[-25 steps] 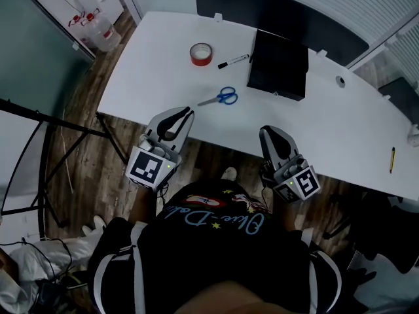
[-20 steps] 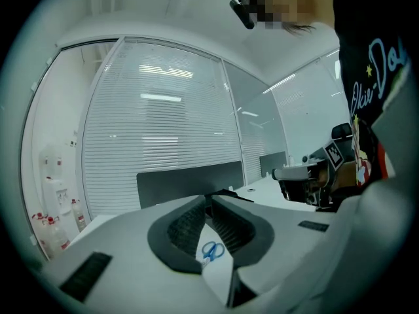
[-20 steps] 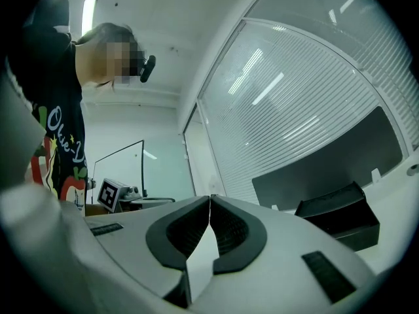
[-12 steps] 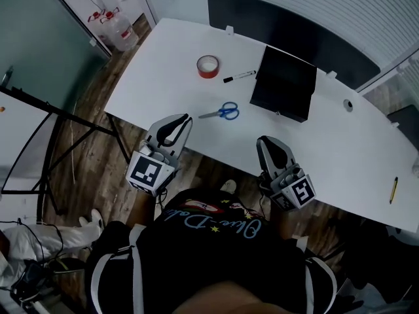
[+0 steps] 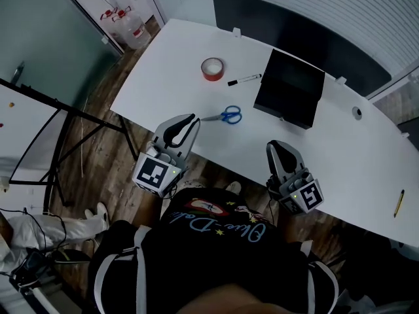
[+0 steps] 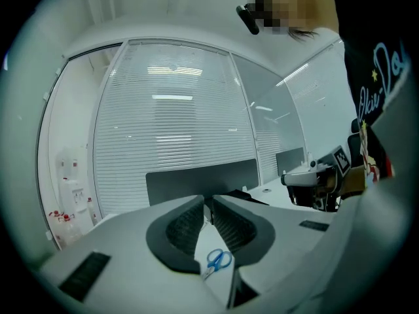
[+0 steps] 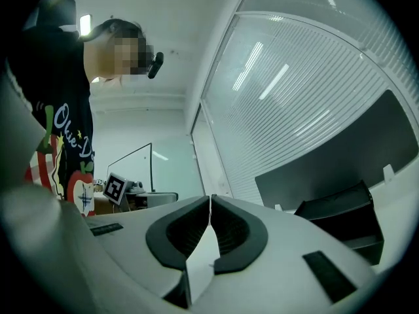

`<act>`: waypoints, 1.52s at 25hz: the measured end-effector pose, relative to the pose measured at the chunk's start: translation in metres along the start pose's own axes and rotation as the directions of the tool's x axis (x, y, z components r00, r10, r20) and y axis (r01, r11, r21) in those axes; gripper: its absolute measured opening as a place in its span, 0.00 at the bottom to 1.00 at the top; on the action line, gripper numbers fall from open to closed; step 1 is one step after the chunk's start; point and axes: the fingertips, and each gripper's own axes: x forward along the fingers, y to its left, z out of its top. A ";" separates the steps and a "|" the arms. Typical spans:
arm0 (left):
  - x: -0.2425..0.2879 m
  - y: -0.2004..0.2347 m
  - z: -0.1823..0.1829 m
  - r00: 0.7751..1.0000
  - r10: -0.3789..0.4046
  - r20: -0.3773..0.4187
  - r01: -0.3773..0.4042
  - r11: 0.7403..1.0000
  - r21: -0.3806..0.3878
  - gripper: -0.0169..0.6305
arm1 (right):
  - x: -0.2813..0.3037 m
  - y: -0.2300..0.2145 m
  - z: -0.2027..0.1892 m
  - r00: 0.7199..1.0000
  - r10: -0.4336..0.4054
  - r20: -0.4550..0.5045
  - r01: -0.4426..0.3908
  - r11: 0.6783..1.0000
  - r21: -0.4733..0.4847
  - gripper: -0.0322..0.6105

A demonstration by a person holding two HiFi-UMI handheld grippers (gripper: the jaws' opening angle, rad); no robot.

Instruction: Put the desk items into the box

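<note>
My left tool [image 5: 191, 119] has just been opening a crack, empty, scissors [image 5: 224, 116] dead ahead, so first pick looks next; right tool [image 5: 275, 145] clenched on nothing

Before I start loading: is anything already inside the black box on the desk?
Nothing shows inside the black box; its interior is dark, so the bottom can't be checked. The tape roll, marker and scissors all lie outside it on the desk.

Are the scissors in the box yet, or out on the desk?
Out. The blue-handled scissors lie flat on the white desk, to the left of the black box and apart from it.
</note>
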 end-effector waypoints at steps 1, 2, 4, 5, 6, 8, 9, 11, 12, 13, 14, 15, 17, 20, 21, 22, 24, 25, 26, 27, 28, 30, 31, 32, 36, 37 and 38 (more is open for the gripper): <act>-0.002 0.001 -0.001 1.000 0.007 -0.006 -0.007 1.000 -0.001 0.09 | 0.001 0.000 0.000 1.000 0.005 0.002 -0.005 1.000 0.001 0.07; -0.003 0.002 -0.002 1.000 0.013 -0.016 -0.013 1.000 -0.002 0.09 | 0.003 0.000 0.001 1.000 0.009 0.005 -0.009 1.000 0.002 0.07; -0.005 0.004 -0.004 0.999 0.024 -0.030 -0.024 1.000 -0.005 0.09 | 0.005 0.000 0.001 1.000 0.017 0.007 -0.017 1.000 0.006 0.07; -0.005 0.006 -0.004 0.999 0.029 -0.028 -0.029 1.000 -0.005 0.09 | 0.006 -0.001 0.001 1.000 0.022 0.007 -0.022 1.000 0.006 0.07; -0.005 0.007 -0.002 0.999 0.033 -0.021 -0.033 0.999 -0.002 0.09 | 0.008 0.000 0.002 1.000 0.027 0.009 -0.027 1.000 0.007 0.07; -0.003 0.010 0.001 0.999 0.036 -0.010 -0.036 0.999 0.013 0.09 | 0.013 0.001 0.006 0.999 0.037 0.023 -0.037 0.999 0.016 0.07; -0.003 0.011 0.001 0.999 0.036 -0.011 -0.036 0.999 0.022 0.09 | 0.015 0.001 0.007 0.999 0.040 0.028 -0.041 0.999 0.020 0.07; -0.002 0.012 -0.002 0.999 0.035 -0.022 -0.034 0.999 0.036 0.09 | 0.015 -0.002 0.004 0.999 0.039 0.011 -0.039 0.999 0.010 0.07; -0.001 0.013 -0.005 0.999 0.033 -0.034 -0.031 0.999 0.040 0.09 | 0.015 -0.004 0.003 0.999 0.036 0.003 -0.036 0.999 0.005 0.07; 0.001 0.015 -0.008 0.998 0.029 -0.048 -0.027 0.999 0.042 0.09 | 0.016 -0.005 0.002 0.999 0.033 -0.001 -0.033 0.999 0.002 0.07; 0.003 0.018 -0.011 0.998 0.022 -0.060 -0.020 0.999 0.042 0.09 | 0.018 -0.006 0.002 1.000 0.029 -0.005 -0.029 1.000 0.001 0.07; 0.006 0.020 -0.013 0.998 0.013 -0.063 -0.011 0.999 0.043 0.09 | 0.021 -0.007 0.002 1.000 0.024 -0.008 -0.024 1.000 0.001 0.07; 0.013 0.026 -0.014 0.999 -0.005 -0.052 0.007 0.999 0.044 0.09 | 0.026 -0.011 0.003 1.000 0.011 -0.012 -0.011 1.000 -0.004 0.07; 0.026 0.038 -0.014 0.999 -0.021 -0.033 0.022 0.999 0.040 0.09 | 0.035 -0.017 0.007 1.000 -0.015 -0.007 0.014 1.000 -0.012 0.07; 0.030 0.042 -0.014 0.999 -0.025 -0.031 0.027 0.999 0.038 0.09 | 0.038 -0.018 0.008 1.000 -0.022 -0.005 0.022 1.000 -0.015 0.07; 0.034 0.047 -0.014 0.999 -0.032 -0.030 0.033 0.999 0.038 0.09 | 0.041 -0.019 0.010 1.000 -0.028 -0.004 0.028 0.999 -0.019 0.07; 0.044 0.055 -0.015 0.998 -0.051 -0.029 0.052 0.998 0.041 0.09 | 0.048 -0.022 0.014 0.999 -0.043 -0.002 0.043 0.999 -0.031 0.07; 0.049 0.059 -0.015 0.998 -0.060 -0.031 0.061 0.997 0.046 0.09 | 0.051 -0.024 0.016 0.999 -0.051 0.001 0.051 0.998 -0.037 0.07; 0.054 0.063 -0.017 0.997 -0.067 -0.033 0.069 0.996 0.055 0.11 | 0.054 -0.026 0.018 0.998 -0.059 0.006 0.059 0.997 -0.043 0.07; 0.059 0.068 -0.018 0.997 -0.073 -0.036 0.075 0.995 0.064 0.12 | 0.058 -0.027 0.020 0.998 -0.065 0.011 0.065 0.997 -0.049 0.07; 0.064 0.074 -0.019 0.996 -0.078 -0.036 0.080 0.994 0.071 0.12 | 0.062 -0.028 0.021 0.997 -0.070 0.014 0.071 0.996 -0.057 0.07; 0.075 0.085 -0.022 0.995 -0.090 -0.034 0.092 0.993 0.073 0.12 | 0.070 -0.030 0.022 0.996 -0.083 0.012 0.084 0.994 -0.072 0.07; 0.079 0.090 -0.024 0.995 -0.097 -0.039 0.100 0.992 0.076 0.12 | 0.072 -0.031 0.022 0.996 -0.092 0.010 0.092 0.993 -0.079 0.07; 0.084 0.093 -0.027 0.993 -0.104 -0.049 0.107 0.991 0.082 0.12 | 0.073 -0.032 0.022 0.995 -0.101 0.009 0.101 0.991 -0.084 0.07; 0.101 0.104 -0.040 0.986 -0.144 -0.083 0.152 0.984 0.092 0.13 | 0.076 -0.034 0.023 0.990 -0.140 0.008 0.141 0.985 -0.095 0.07; 0.105 0.107 -0.042 0.985 -0.151 -0.088 0.159 0.983 0.093 0.14 | 0.078 -0.034 0.023 0.989 -0.149 0.005 0.148 0.984 -0.097 0.07; 0.109 0.109 -0.045 0.984 -0.154 -0.094 0.163 0.982 0.095 0.14 | 0.079 -0.034 0.021 0.988 -0.156 0.001 0.155 0.983 -0.099 0.07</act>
